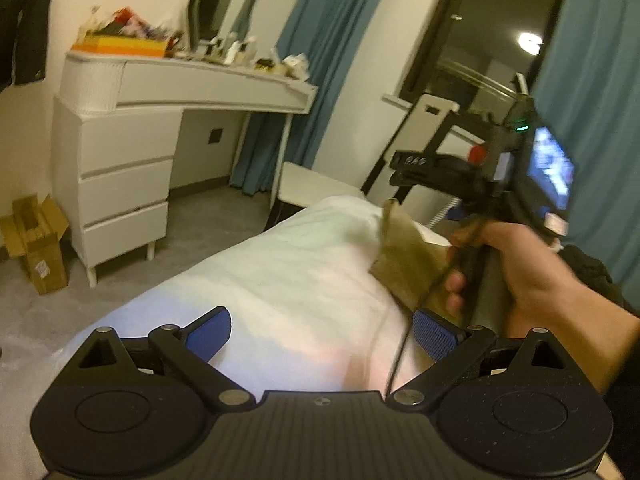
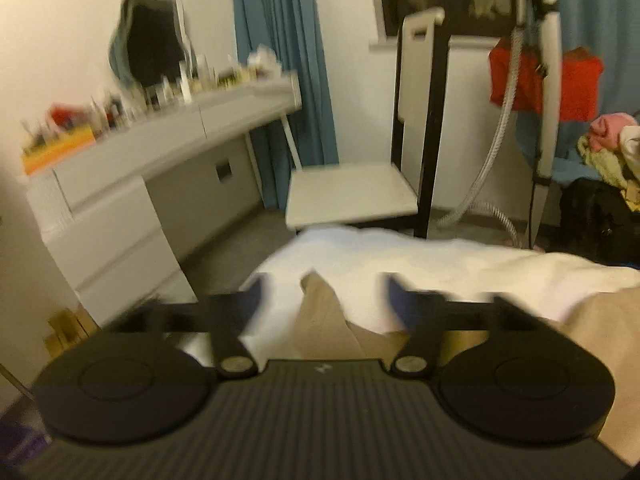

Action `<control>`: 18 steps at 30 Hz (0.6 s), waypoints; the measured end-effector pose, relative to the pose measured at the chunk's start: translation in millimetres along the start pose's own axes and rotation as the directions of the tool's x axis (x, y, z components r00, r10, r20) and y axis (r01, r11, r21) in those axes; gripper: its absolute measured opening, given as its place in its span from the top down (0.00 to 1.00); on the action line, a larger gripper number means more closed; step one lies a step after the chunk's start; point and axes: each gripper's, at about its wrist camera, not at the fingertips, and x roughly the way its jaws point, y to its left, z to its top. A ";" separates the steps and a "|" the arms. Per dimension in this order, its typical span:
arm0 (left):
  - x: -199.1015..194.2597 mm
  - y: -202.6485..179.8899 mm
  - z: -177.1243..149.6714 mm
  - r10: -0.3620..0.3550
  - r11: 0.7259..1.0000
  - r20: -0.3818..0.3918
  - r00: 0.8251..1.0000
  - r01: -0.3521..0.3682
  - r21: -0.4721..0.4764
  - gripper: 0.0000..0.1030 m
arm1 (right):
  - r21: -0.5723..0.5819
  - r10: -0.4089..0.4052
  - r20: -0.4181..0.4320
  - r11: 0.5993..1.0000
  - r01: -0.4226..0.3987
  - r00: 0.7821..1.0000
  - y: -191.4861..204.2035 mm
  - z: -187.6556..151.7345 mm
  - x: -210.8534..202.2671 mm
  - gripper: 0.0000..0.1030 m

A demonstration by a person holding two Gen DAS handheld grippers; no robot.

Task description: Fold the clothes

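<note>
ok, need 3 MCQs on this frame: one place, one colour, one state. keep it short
1. Where does the tan garment lie?
A. on the white bed
B. on the chair
C. on the floor

2. What colour are the curtains?
A. red
B. blue
C. grey

3. How do the left gripper fingers stand?
A. shut on the garment
B. shut on nothing
C. open, holding nothing

Key: 1 A, the garment rests on the white bedding in both views. 2 B, blue drapes flank the window. 3 C, the blue pads sit wide apart with only bedding between them.
</note>
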 end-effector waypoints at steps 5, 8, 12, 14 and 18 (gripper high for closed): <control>-25.3 -16.0 -3.5 -0.052 0.995 0.036 0.998 0.048 0.089 0.04 | 0.036 0.012 0.069 0.999 -0.015 0.998 -20.6 -10.9 -88.7 0.16; -42.6 -24.6 -6.5 -0.090 0.988 0.046 0.995 0.084 0.131 0.04 | 0.043 -0.033 0.092 0.999 0.029 0.995 -44.2 -33.5 -146.5 0.16; -70.7 -26.9 -9.9 -0.158 0.978 0.033 0.987 0.152 0.141 0.03 | 0.096 -0.081 0.106 0.993 0.071 0.991 -96.6 -69.7 -226.5 0.16; -84.7 -25.2 -12.3 -0.186 0.975 0.022 0.982 0.182 0.131 0.03 | 0.158 -0.098 0.110 0.984 0.080 0.989 -127.2 -86.4 -262.0 0.16; -106.8 -28.6 -17.7 -0.248 0.961 -0.037 0.968 0.251 0.118 0.02 | 0.320 -0.195 0.125 0.936 0.147 0.973 -199.9 -121.0 -325.9 0.16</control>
